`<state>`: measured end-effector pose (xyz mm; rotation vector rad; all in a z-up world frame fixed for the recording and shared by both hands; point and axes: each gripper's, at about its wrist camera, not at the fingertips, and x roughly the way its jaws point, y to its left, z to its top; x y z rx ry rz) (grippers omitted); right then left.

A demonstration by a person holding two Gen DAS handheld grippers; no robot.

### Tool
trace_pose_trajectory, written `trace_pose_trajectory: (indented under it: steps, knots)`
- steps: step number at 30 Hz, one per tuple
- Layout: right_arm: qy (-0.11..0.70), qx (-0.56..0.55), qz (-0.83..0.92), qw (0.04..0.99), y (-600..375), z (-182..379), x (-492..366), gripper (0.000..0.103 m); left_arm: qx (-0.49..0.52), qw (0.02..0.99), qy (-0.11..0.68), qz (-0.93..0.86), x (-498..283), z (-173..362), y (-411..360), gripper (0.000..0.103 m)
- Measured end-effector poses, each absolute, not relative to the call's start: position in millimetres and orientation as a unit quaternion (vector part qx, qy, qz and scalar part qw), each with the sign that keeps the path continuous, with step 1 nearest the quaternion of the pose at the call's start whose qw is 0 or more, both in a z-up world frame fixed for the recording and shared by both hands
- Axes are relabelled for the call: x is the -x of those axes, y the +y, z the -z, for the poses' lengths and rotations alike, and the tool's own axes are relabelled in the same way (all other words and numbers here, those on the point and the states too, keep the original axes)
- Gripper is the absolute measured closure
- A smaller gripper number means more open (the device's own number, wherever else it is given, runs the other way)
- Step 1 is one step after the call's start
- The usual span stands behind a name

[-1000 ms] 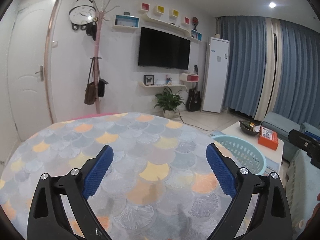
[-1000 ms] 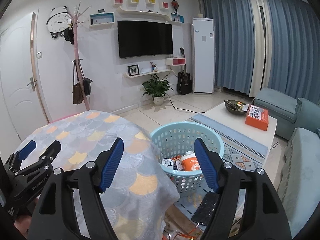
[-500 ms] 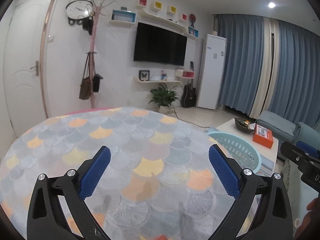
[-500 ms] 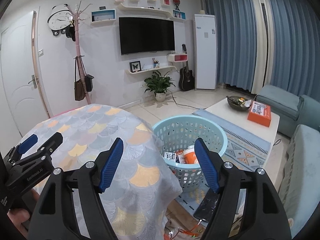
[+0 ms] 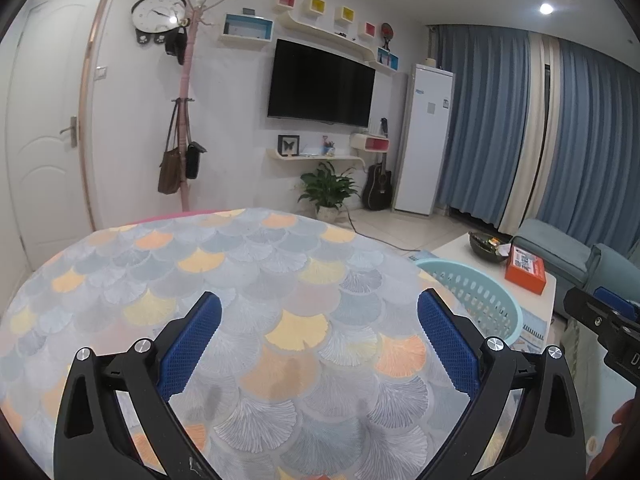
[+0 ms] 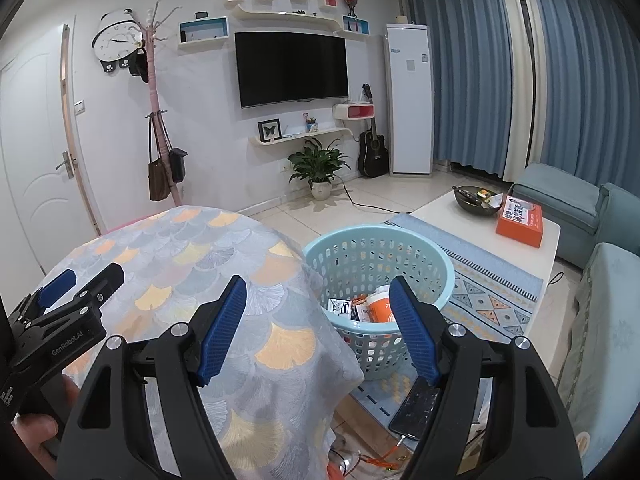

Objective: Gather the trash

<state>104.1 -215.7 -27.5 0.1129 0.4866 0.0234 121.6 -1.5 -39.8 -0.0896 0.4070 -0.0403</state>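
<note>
A light blue laundry-style basket (image 6: 436, 264) stands on the floor right of the round table; inside it lie an orange cup (image 6: 378, 308) and several small packets. The basket also shows in the left wrist view (image 5: 480, 300). My left gripper (image 5: 318, 340) is open and empty above the table's scale-patterned cloth (image 5: 240, 272). My right gripper (image 6: 316, 328) is open and empty, held above the table's right edge and the basket. The left gripper also shows at the left of the right wrist view (image 6: 68, 292).
A white coffee table (image 6: 480, 216) with an orange box (image 6: 520, 220) and a dark bowl (image 6: 476, 198) stands behind the basket. A phone (image 6: 416, 408) lies on the patterned rug. Blue sofas are on the right. A coat stand, TV and plant line the far wall.
Both grippers rose and drew back slightly, so the views shifted; the basket sits lower in the right wrist view. Both stayed open and empty.
</note>
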Motion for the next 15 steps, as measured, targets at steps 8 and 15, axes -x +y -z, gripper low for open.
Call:
trace_pose_trajectory:
  steps: [8,15]
  knots:
    - [0.244,-0.054,-0.013,0.968,-214.9,28.8,-105.7,0.032,0.044,0.978,0.203,0.020,-120.5,39.5,-3.4,0.007]
    - [0.242,-0.053,-0.013,0.969,-213.8,27.9,-105.5,0.027,0.045,0.977,0.206,0.022,-121.3,39.6,-3.5,0.007]
